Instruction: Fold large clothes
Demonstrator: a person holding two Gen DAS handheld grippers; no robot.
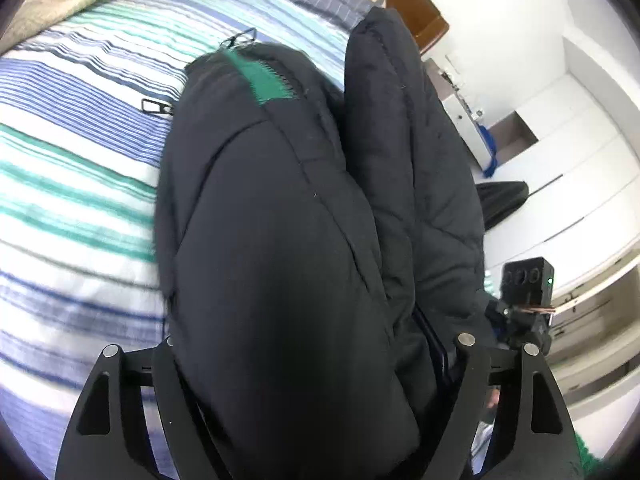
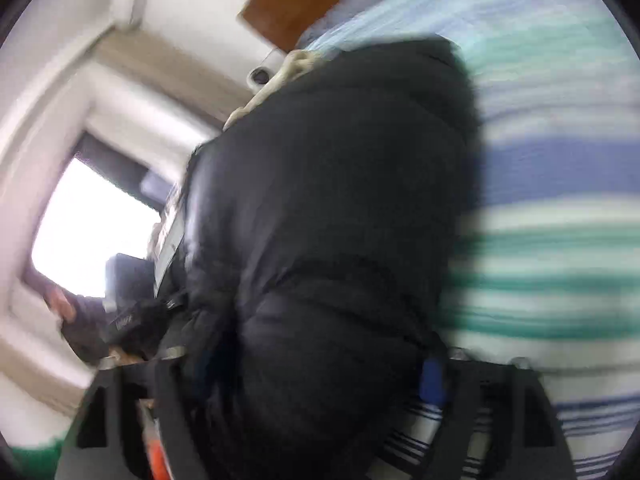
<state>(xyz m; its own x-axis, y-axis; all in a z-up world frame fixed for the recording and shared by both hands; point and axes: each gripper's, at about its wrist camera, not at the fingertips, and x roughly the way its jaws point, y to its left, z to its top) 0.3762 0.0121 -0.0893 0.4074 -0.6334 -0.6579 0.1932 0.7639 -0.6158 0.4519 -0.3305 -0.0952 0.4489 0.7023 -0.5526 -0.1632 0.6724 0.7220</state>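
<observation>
The black padded jacket (image 1: 280, 220) lies on the striped bedspread (image 1: 72, 168), bunched into two long puffy folds whose long axis runs away from the left gripper (image 1: 316, 364) toward the green zipper tape (image 1: 260, 80) at the far end. A metal zipper pull (image 1: 154, 106) rests on the spread just beside the jacket's left edge. The left gripper's black fingers (image 1: 120, 400) stand wide on either side of a thick fold — the fabric fills the gap between them, so it is pinching the jacket.

In the blurred right wrist view the jacket (image 2: 340, 200) rises from the right gripper (image 2: 316, 364), again packed between its fingers (image 2: 500, 420) — gripped. Bare striped bedspread (image 2: 560, 160) spreads to the right of it; the window (image 2: 88, 224) sits left. In the left wrist view the bed's edge falls away right, toward white cupboards (image 1: 580, 168).
</observation>
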